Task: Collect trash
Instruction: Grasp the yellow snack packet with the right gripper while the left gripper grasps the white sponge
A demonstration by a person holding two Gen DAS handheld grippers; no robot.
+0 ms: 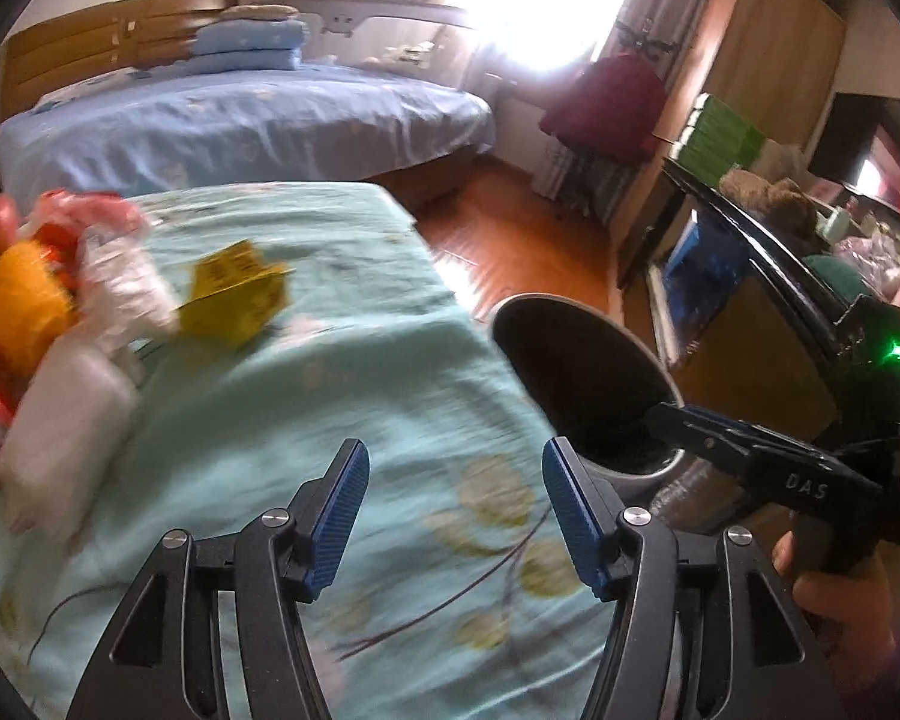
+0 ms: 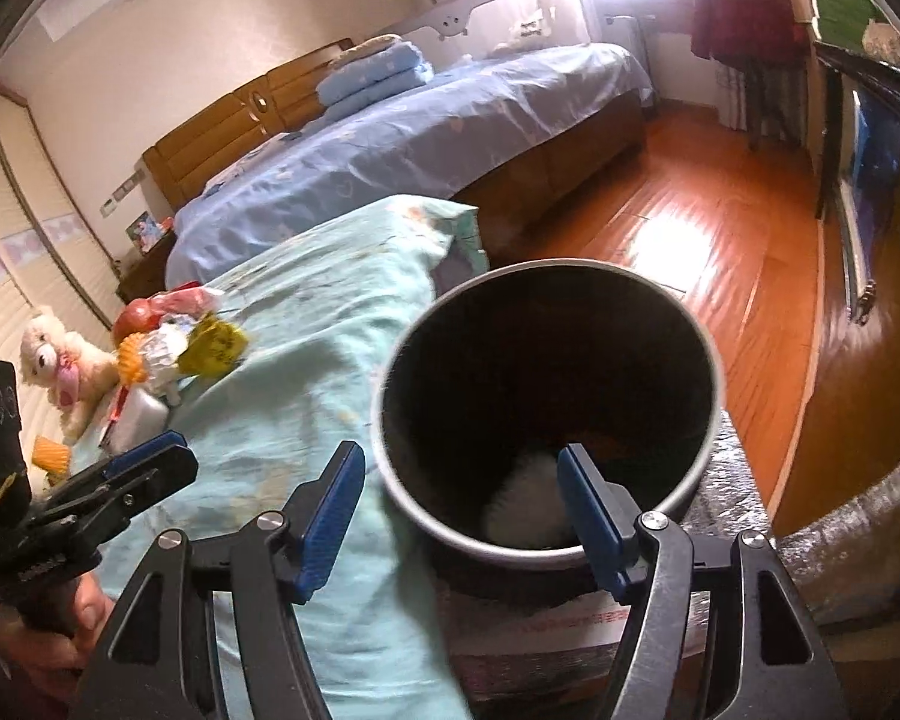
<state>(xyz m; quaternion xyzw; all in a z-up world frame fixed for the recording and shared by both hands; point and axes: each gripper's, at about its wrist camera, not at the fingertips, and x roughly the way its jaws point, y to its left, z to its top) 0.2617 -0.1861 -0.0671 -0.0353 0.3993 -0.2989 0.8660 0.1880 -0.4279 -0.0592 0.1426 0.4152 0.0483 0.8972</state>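
Reading this as the gap between picks: both tools are empty and spread open, so we judge the next step is going back for more trash. Left tool [image 1: 453, 501] hovers over the teal floral sheet [image 1: 342, 372] on the near bed, jaws wide, nothing between them. Right tool [image 2: 459, 507] is also wide open, sitting just above the near rim of the bin [image 2: 705, 420], which stands right of the bed edge. Bin is a dark cylinder with a pale rim; something white and soft-looking [image 2: 525, 504] lies at its bottom, likely trash already in, but we cannot tell what it is. Remaining trash pile [image 1: 84, 294] sits at the far left of the sheet: a yellow crumpled carton [image 1: 234, 294], clear crinkled plastic, an orange ribbed piece, red-and-white wrapper, and a white bottle-like thing [image 1: 60, 432], all touching or overlapping, blurred in the left view. Yellow carton is nearest the bin and slightly apart from the heap, so we'd take it first: swing the left tool far-left, straddle an edge, close, carry right to the bin. Carton looks light and crushable; plastic film may drag neighbours along. A plush toy [image 2: 54, 369] beyond the pile is not trash, in our judgement.
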